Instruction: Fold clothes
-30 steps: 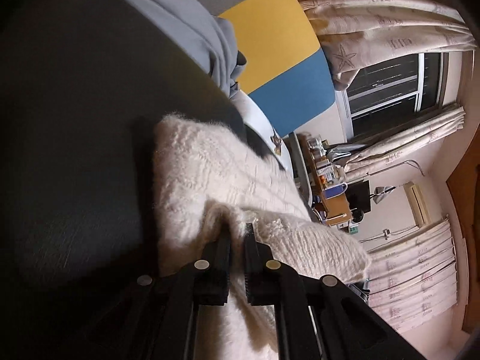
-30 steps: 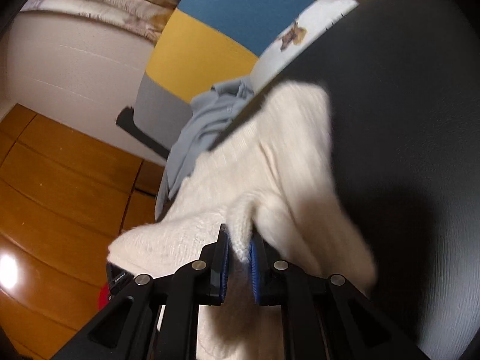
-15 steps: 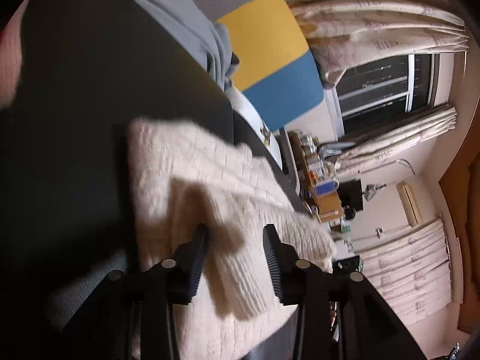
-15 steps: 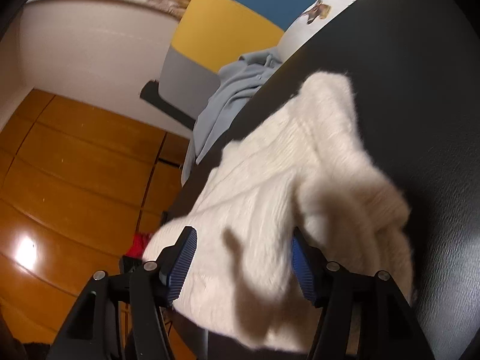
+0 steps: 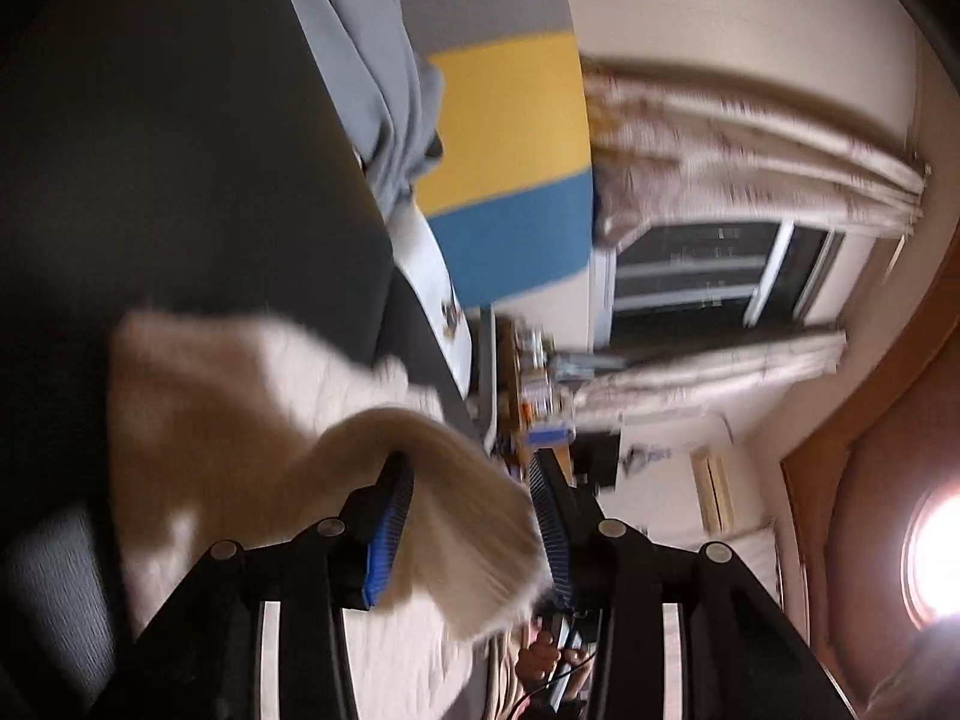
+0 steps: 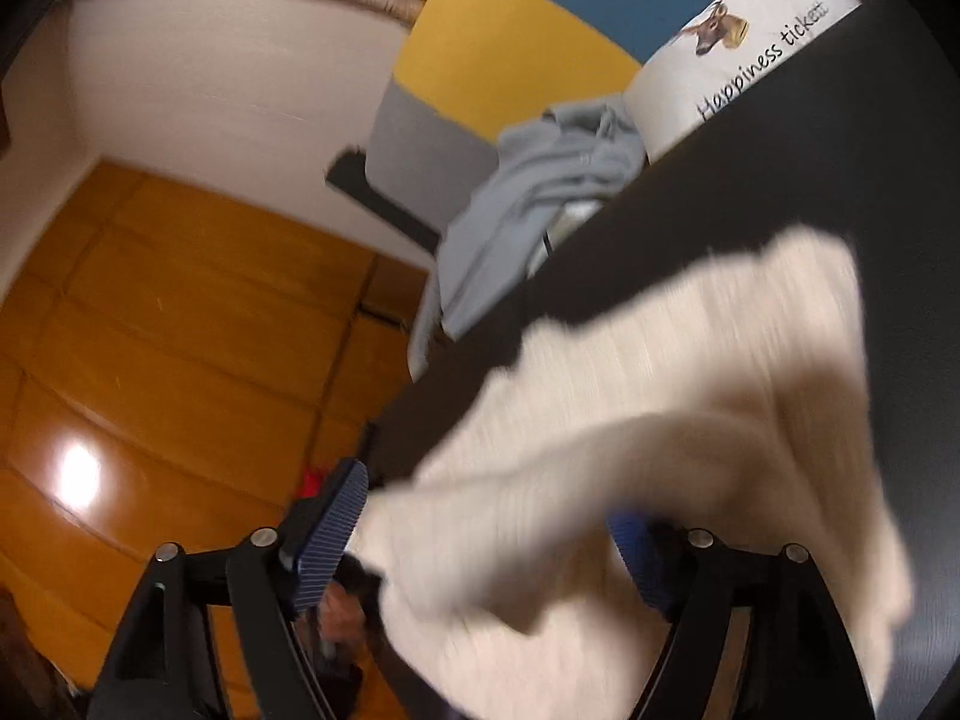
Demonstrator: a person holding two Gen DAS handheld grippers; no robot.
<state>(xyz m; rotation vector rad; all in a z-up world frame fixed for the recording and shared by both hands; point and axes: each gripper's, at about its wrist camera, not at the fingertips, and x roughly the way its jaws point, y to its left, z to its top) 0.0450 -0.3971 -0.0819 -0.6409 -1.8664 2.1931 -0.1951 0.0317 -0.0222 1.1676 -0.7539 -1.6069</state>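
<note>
Right wrist view: dark tabletop (image 6: pixel 840 138), cream sweater (image 6: pixel 690 372) between wide-open right gripper (image 6: pixel 486 534), amber wood floor (image 6: pixel 150 312) beyond.

one cream sweater (image 5: pixel 240 420) — one grey-blue garment (image 6: pixel 534 192), two claws

Left black two-finger gripper (image 5: pixel 474 516) with angular linkage arms, round silver screws at the joints, blue ribbed pads (image 5: pixel 387 531), right black gripper (image 6: pixel 480 531) of matching build, blue ribbed pads (image 6: pixel 330 525), silver pivot screws

Fluffy cream knit sweater (image 6: pixel 690 396) lies rumpled on dark surface.
</note>
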